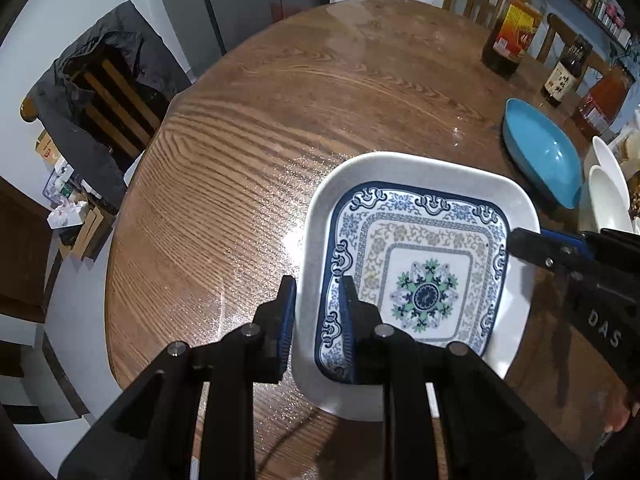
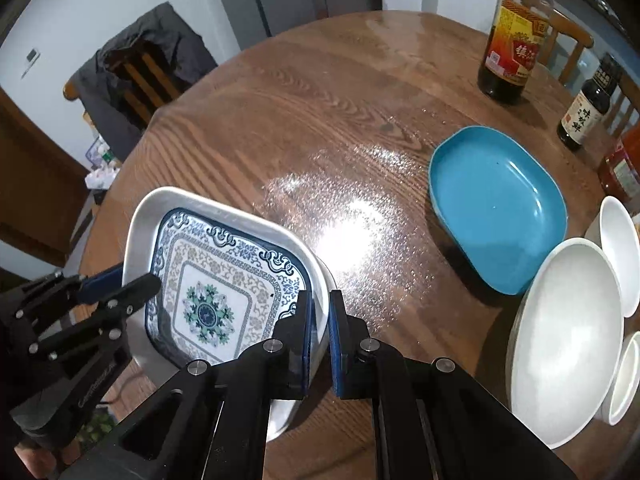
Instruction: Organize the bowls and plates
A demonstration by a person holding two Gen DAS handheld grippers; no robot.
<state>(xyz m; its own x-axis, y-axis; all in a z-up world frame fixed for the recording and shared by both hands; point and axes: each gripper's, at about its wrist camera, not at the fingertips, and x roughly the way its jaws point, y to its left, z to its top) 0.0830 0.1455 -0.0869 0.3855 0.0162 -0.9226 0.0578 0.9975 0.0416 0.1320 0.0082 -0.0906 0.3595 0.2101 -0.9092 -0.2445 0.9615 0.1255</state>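
Note:
A white square dish point(image 1: 316, 376) point(image 2: 140, 216) has a blue-patterned square plate point(image 1: 424, 276) point(image 2: 216, 284) nested inside it. I hold the pair from both sides just over the round wooden table point(image 1: 240, 152) point(image 2: 320, 112). My left gripper point(image 1: 318, 320) point(image 2: 124, 285) is shut on their left rims. At the opposite side, my right gripper point(image 2: 320, 320) point(image 1: 532, 242) is shut on the white dish's rim. A blue rounded dish point(image 1: 544, 156) point(image 2: 500, 208) lies on the table to the right. Beside it stand a large white bowl point(image 2: 568, 340) and two smaller white bowls point(image 2: 620, 252) point(image 1: 608, 200).
A tall dark sauce bottle point(image 1: 512, 24) point(image 2: 516, 40), a small dark bottle point(image 1: 564, 76) point(image 2: 588, 108) and a red bottle point(image 2: 620, 168) stand at the table's far right. A chair draped with a dark jacket point(image 1: 100, 92) point(image 2: 140, 64) is off the left edge. More chairs stand behind.

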